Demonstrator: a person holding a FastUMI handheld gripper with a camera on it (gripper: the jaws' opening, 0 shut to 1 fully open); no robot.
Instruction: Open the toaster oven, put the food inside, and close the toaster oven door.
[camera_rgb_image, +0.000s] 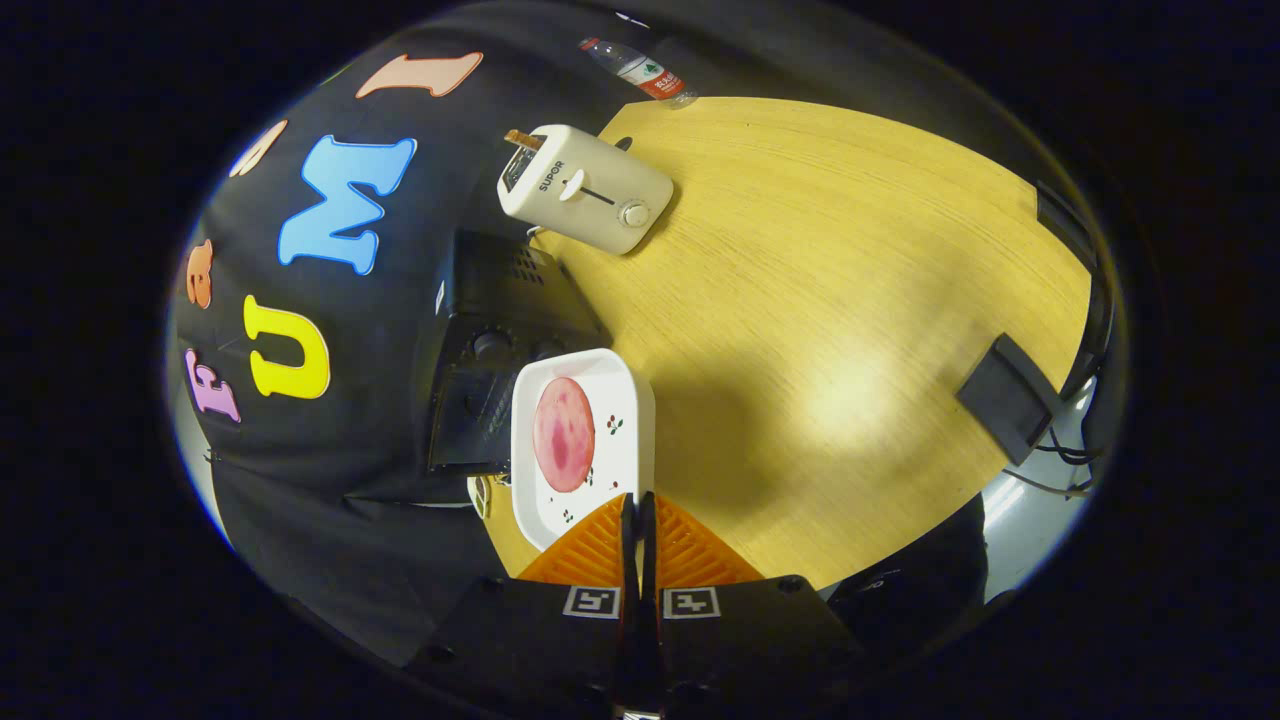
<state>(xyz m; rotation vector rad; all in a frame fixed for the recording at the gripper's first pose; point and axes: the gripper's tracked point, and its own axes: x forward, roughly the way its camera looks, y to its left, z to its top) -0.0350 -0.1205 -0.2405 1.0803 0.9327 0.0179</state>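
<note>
The fingers (638, 510) grasp the plate's (625, 420) near rim; tilting it could slide the ham slice (564, 434) off before the toaster oven (490, 350).

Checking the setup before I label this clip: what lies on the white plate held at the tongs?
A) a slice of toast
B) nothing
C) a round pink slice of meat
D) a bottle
C: a round pink slice of meat lies on the white plate, whose rim the tongs grip between closed fingers.
</note>
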